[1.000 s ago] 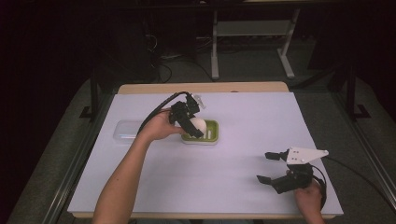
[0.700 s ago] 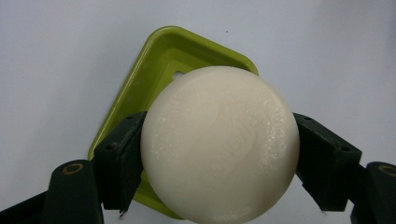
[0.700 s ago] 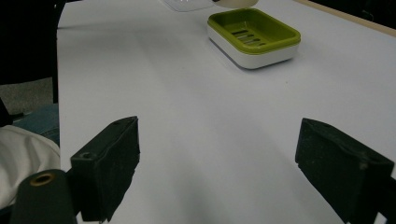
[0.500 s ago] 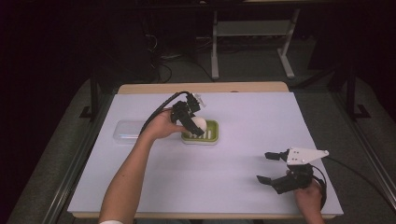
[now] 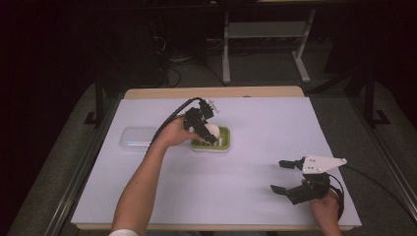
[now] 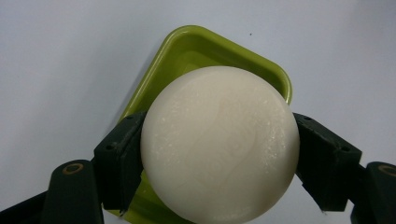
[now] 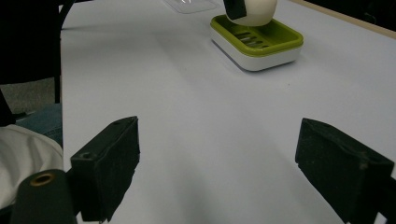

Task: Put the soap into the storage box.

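In the left gripper view the white soap [image 6: 219, 144] hides most of the green dish [image 6: 205, 46] and is cut off at 6 o'clock. In the right gripper view the soap [image 7: 254, 11] is cut off at 12 o'clock, as is the clear lid [image 7: 189, 4]. Lid detail in the high view [image 5: 134, 138] is too faint to tell.

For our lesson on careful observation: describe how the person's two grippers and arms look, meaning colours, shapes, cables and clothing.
Both grippers are black with two blocky jaws. The left gripper trails a black cable along a bare forearm, with a white sleeve edge near the elbow. The right gripper carries a grey three-cornered plate on top and trails a black cable looping off to the right.
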Action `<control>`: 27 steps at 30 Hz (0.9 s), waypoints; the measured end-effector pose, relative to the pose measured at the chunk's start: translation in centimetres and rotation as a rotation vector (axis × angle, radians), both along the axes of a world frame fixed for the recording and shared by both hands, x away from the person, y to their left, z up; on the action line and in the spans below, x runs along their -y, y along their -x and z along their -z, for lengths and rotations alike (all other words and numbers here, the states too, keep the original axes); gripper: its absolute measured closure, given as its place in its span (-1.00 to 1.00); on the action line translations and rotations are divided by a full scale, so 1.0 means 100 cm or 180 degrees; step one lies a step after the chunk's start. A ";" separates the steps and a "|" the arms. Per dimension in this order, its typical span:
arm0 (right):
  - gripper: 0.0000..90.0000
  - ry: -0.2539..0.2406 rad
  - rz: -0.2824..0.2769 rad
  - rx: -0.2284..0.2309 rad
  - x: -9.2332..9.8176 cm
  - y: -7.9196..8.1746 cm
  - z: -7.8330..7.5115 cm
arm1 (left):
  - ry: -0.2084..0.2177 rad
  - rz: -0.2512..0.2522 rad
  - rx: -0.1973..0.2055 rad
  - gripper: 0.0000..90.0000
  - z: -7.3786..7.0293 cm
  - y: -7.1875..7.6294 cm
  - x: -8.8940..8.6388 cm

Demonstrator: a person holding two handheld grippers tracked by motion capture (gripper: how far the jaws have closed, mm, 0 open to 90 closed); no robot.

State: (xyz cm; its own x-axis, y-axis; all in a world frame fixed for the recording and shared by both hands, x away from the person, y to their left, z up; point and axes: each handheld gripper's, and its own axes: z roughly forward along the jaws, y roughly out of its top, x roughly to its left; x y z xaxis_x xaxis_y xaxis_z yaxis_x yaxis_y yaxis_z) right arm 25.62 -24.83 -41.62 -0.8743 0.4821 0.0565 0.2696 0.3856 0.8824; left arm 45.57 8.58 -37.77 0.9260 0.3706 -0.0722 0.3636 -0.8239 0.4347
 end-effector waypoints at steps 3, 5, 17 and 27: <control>-0.71 -0.0001 -0.0006 -0.0004 0.000 0.000 0.000 | -0.0003 -0.0011 -0.0007 -0.45 0.002 -0.001 0.001; -0.71 -0.0001 -0.0015 -0.0006 -0.001 0.000 0.000 | 0.0003 -0.0008 -0.0016 -0.45 0.003 -0.001 0.002; -0.71 0.0005 -0.0042 -0.0007 -0.001 -0.001 0.000 | -0.0060 -0.0025 0.0013 -0.45 0.009 -0.004 0.005; -0.71 0.0005 -0.0046 -0.0007 -0.002 0.000 0.000 | -0.0091 -0.0033 -0.0007 -0.45 0.013 -0.006 0.007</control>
